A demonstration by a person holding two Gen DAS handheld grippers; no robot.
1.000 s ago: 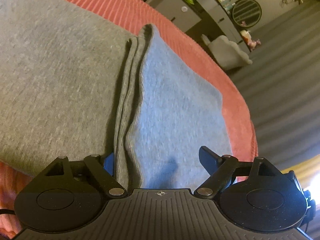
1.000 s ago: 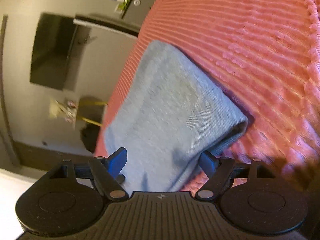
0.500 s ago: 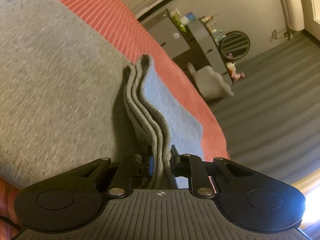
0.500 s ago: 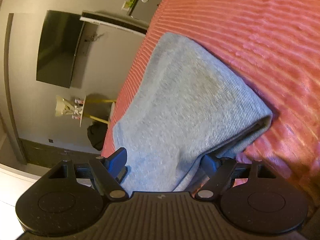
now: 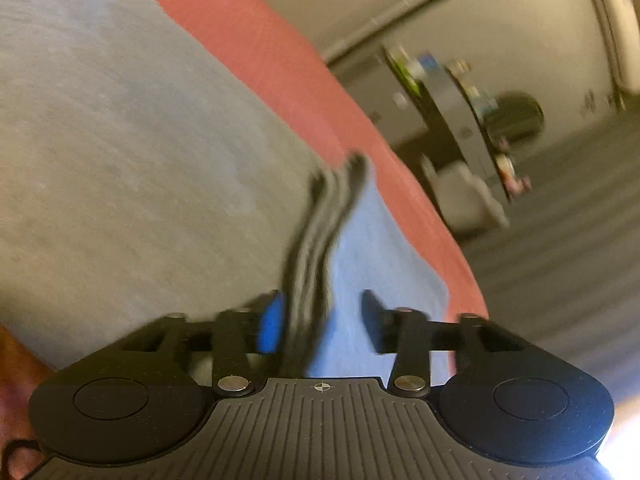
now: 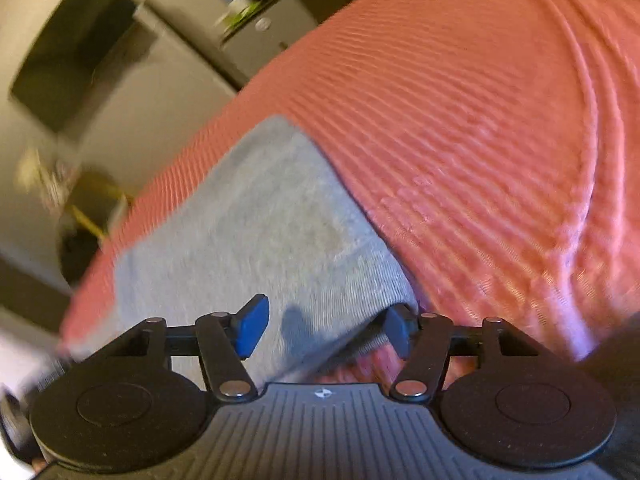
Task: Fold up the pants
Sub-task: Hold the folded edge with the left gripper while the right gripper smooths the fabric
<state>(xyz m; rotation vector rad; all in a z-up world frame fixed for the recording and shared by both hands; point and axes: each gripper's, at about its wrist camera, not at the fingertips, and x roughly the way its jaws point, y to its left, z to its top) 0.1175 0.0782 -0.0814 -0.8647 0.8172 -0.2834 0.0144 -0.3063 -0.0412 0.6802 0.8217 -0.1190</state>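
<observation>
The grey pants (image 5: 120, 152) lie folded on the coral ribbed bedspread (image 5: 256, 40). In the left wrist view a stack of folded edges (image 5: 320, 224) runs up between the fingers of my left gripper (image 5: 320, 320), whose jaws stand open around it, apart from the cloth on the right side. In the right wrist view the folded pants (image 6: 248, 232) end in a corner beside the right finger. My right gripper (image 6: 320, 328) is open, with the cloth lying between its fingers. Both views are blurred.
The bedspread (image 6: 480, 140) stretches to the right in the right wrist view. Beyond the bed's edge stand a dark cabinet with small items (image 5: 452, 92), a white object on the grey floor (image 5: 464, 196), and a dark screen on the wall (image 6: 72, 52).
My left gripper was shut on the stacked fold edges half a second ago and has now opened. The right gripper stayed open and shifted, with the view swinging over the bedspread.
</observation>
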